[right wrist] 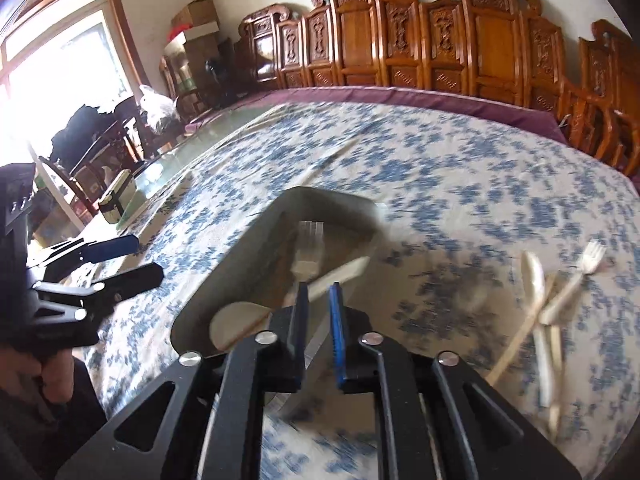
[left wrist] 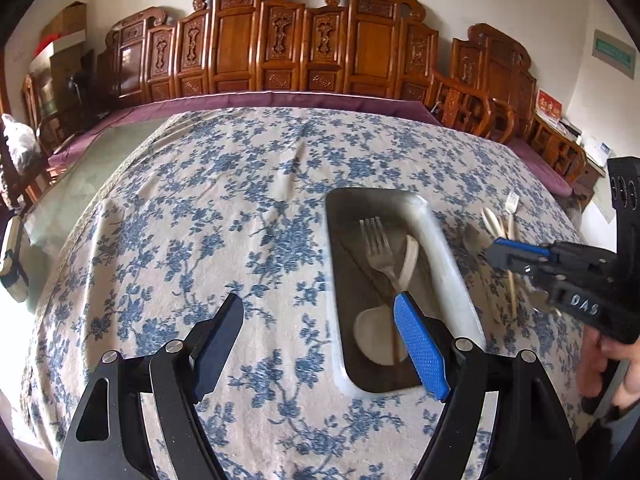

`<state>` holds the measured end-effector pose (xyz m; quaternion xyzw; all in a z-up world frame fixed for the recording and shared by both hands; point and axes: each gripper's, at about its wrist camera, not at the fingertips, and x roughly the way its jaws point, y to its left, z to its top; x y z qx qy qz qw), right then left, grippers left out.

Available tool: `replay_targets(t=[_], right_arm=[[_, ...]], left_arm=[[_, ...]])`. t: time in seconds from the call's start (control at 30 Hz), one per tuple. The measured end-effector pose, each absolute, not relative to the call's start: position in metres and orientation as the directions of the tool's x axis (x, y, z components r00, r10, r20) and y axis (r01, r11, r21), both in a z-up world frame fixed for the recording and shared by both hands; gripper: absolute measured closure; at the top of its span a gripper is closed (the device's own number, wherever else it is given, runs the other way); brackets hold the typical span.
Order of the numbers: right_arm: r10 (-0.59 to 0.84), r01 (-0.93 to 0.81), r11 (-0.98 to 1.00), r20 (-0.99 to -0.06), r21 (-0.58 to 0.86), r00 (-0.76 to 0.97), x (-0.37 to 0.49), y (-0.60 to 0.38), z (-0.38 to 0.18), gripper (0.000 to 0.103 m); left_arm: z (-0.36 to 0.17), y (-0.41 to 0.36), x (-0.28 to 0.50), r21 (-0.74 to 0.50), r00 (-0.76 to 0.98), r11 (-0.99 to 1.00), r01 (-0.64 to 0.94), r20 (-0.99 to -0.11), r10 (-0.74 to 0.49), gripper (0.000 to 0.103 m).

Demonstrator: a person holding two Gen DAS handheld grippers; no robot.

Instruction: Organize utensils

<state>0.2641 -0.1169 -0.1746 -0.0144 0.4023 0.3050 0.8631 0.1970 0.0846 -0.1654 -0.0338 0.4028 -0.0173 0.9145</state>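
Floral-clothed bench [left wrist: 248,184]. Tray [left wrist: 448,248] holding fork [left wrist: 376,244] and spoons, just ahead of left gripper [left wrist: 320,344] (jaws wide apart, empty). Right gripper [right wrist: 319,312] slightly parted, empty; loose utensils [right wrist: 548,300] to its right.

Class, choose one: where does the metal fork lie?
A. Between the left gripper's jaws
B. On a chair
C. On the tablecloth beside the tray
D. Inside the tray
D: the metal fork lies inside the tray, beside a white spoon.
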Motion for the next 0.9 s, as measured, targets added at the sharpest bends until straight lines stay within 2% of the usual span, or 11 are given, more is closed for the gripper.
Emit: replay_targets(t=[0.13, 0.23, 0.37, 0.53, 0.73, 0.8, 0.9], right_arm=[[0.420, -0.462, 0.874, -0.713, 0.151, 0.561, 0.270, -0.172, -0.173, 0.077], [0.379, -0.393, 0.906, -0.718, 0.159, 0.584, 0.284, -0.206, -0.183, 0.072], [0.344, -0.346, 0.924, -0.747, 0.163, 0.568, 0.300, -0.228, -0.212, 0.072], [0.334, -0.307, 0.932, -0.789, 0.193, 0.515, 0.322, -0.232, -0.245, 0.072], [0.316, -0.307, 0.935, -0.815, 0.179, 0.486, 0.328, -0.224, -0.260, 0.072], [0.312, -0.299, 0.937, -0.821, 0.182, 0.478, 0.329, -0.224, -0.263, 0.075], [0.316, -0.285, 0.938, -0.827, 0.198, 0.466, 0.331, -0.228, -0.262, 0.085]], left_arm=[[-0.158, 0.068, 0.191, -0.096, 0.675, 0.995, 0.040, -0.731, -0.098, 0.028], [-0.152, 0.051, 0.189, -0.080, 0.676, 0.995, 0.059, -0.730, -0.099, 0.028], [-0.149, 0.033, 0.188, -0.036, 0.670, 0.996, 0.085, -0.737, -0.084, 0.028], [-0.149, 0.016, 0.189, -0.042, 0.662, 0.995, 0.094, -0.743, -0.094, 0.028], [-0.152, -0.016, 0.195, -0.030, 0.645, 0.990, 0.135, -0.756, -0.111, 0.028], [-0.153, -0.026, 0.198, -0.024, 0.640, 0.989, 0.149, -0.759, -0.115, 0.028], [-0.154, -0.039, 0.201, -0.018, 0.636, 0.986, 0.167, -0.762, -0.122, 0.028]])
